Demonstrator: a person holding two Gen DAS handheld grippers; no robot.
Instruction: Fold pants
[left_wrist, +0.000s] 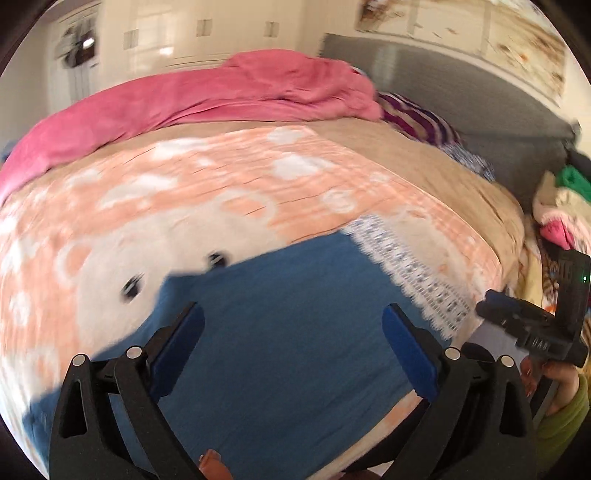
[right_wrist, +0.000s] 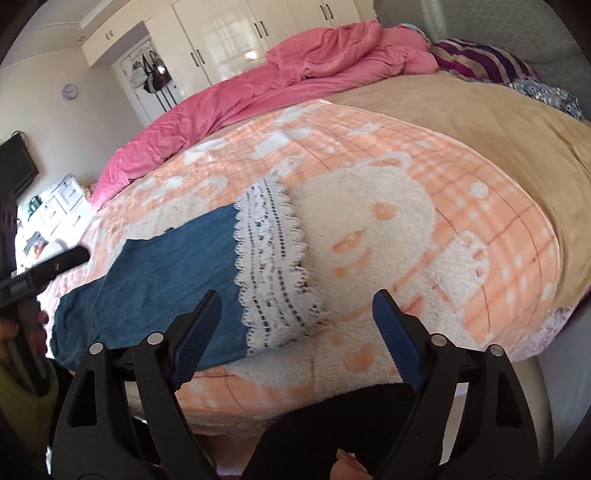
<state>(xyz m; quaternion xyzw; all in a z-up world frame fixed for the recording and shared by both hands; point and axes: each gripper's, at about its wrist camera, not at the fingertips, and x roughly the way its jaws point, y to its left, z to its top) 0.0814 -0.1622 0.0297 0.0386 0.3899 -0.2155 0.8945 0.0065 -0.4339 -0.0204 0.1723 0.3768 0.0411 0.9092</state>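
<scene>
Right wrist view, contents listed from largest to smallest.

Bed (right_wrist: 498, 122): fills most of the room; tan cover toward the headboard, nothing being worked there.

Pink duvet (right_wrist: 229, 99): heaped along the far side of the bed, well apart from the work.

Peach blanket (right_wrist: 480, 221): bear-patterned, spread flat over the near half of the bed; serves as the folding surface.

Pants (right_wrist: 159, 273): blue, with a broad white lace hem (right_wrist: 269, 266). They lie flat on the peach blanket near the front edge of the bed, lace end pointing toward the bear's face. Only a single band of cloth shows, so I judge the legs are already laid one over the other lengthwise; whether layers are stacked beneath cannot be told. The piece is long as it lies, so at least one crosswise fold, hem toward waist, appears left to do.

Left gripper (left_wrist: 291, 332): jaws spread wide, nothing between them, hovering directly over the blue cloth; its view is blurred.

Right gripper (right_wrist: 295, 314): jaws wide apart, empty, hanging above the near end of the lace hem without touching it.

Progress, by my estimate: about midway, cloth released and lying free.
</scene>
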